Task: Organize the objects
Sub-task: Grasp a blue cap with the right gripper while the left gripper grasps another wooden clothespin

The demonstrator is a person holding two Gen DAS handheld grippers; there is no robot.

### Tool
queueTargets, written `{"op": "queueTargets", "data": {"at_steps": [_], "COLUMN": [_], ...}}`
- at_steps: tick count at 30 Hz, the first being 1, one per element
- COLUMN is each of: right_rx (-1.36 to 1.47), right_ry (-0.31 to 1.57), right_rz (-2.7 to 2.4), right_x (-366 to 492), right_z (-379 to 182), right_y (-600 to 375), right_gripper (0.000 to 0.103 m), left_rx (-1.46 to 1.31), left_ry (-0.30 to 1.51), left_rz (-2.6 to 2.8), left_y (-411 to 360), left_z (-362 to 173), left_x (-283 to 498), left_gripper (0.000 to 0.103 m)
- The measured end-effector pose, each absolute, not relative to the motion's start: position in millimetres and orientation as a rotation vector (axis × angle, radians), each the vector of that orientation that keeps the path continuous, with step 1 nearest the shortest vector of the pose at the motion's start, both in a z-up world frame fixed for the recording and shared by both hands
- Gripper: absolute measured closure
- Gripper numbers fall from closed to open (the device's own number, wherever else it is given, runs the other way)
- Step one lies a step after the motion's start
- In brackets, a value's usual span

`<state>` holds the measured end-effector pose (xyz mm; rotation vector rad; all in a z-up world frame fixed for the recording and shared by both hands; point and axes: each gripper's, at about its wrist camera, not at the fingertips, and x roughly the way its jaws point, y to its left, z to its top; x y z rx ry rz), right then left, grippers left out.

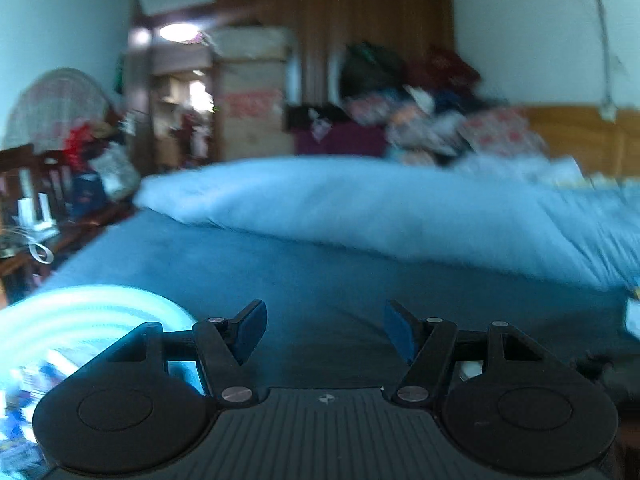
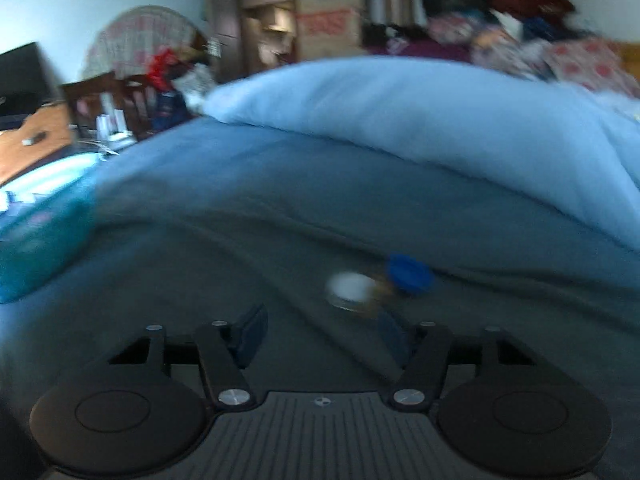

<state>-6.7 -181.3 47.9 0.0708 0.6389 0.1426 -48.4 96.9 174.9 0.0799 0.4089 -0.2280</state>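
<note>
Hovering over the bed (image 1: 320,280), both grippers' fingers (image 1: 248,332) spread, holding nothing.

Blue bedsheet (image 1: 320,280); pale-blue quilt (image 1: 360,208)

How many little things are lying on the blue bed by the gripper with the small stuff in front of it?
2 that I can tell: a blue cap and a blurry whitish item left of it, just ahead of the open right gripper. Blur may hide more.
</note>
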Motion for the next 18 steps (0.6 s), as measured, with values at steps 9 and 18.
{"op": "queueTargets", "data": {"at_steps": [9,18], "right_rx": [0.278,0.234], "right_ry": [0.665,0.588], "right_rz": [0.091,0.109], "right_x": [71.4,55.2], "right_z": [2.2,15.1], "right_y": [-236.6,-246.4], "right_gripper": [0.039,0.060], "left_rx": [0.127,0.136], "left_ry": [0.534,0.567], "left_rz": [-0.289,-0.382], "left_y": [52.5,6.5], "left_z": [123.2,104.3], "left_x": [-12.6,14.2], "left_gripper": [0.038,0.038]}}
